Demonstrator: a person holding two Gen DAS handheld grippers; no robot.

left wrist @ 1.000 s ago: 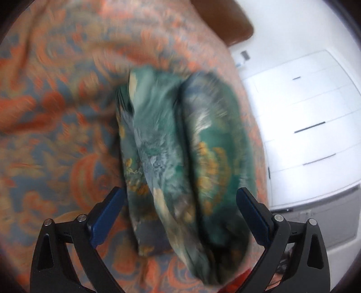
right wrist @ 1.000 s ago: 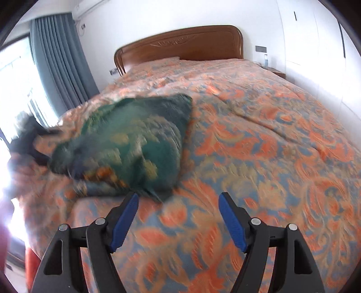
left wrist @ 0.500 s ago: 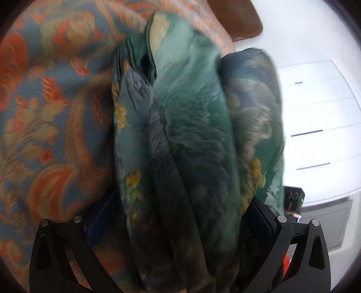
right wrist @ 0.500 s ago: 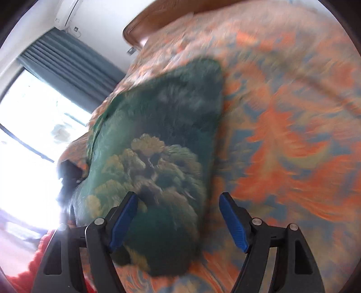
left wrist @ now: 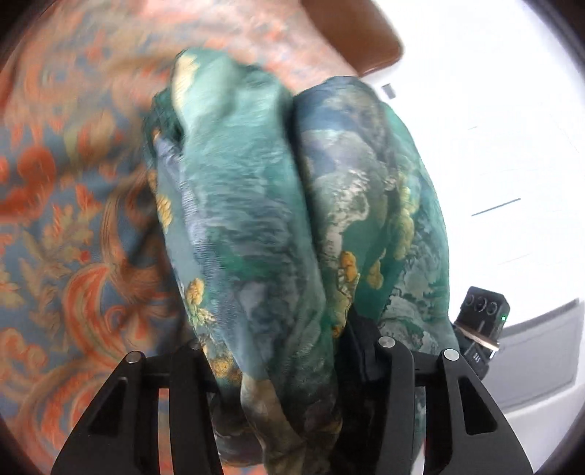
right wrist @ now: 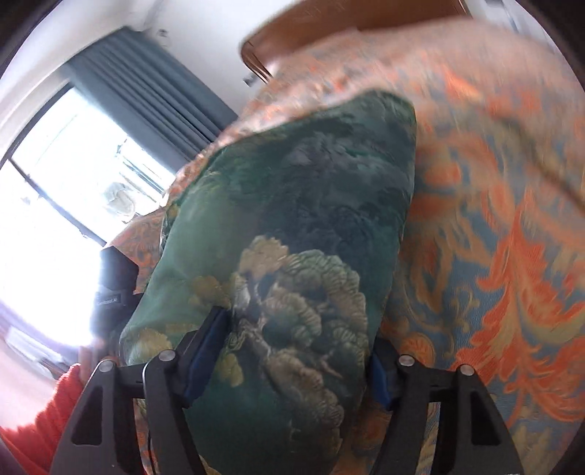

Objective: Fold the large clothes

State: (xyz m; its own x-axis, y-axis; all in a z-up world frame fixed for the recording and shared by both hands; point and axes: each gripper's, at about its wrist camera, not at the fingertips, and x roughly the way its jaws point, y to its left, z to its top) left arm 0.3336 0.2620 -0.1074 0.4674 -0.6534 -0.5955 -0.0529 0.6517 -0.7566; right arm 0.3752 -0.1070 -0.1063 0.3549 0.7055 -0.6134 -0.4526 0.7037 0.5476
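Note:
A folded green garment with a printed landscape pattern lies as a thick bundle on the orange and blue patterned bedspread. My left gripper has the bundle's near end between its jaws, which are closing and squeeze the cloth; fabric bulges over both fingers. In the right wrist view the same green garment fills the gap of my right gripper, whose jaws are closing with the blue pads against the cloth. The fingertips are hidden by fabric in both views.
A brown wooden headboard stands at the bed's far end. White drawer fronts are beside the bed. A window with grey-blue curtains is at the left. A red sleeve shows at the lower left.
Both grippers moved up to the bundle from opposite ends. The left jaws went from wide open beside the cloth to squeezing it; the right jaws now have the cloth between them.

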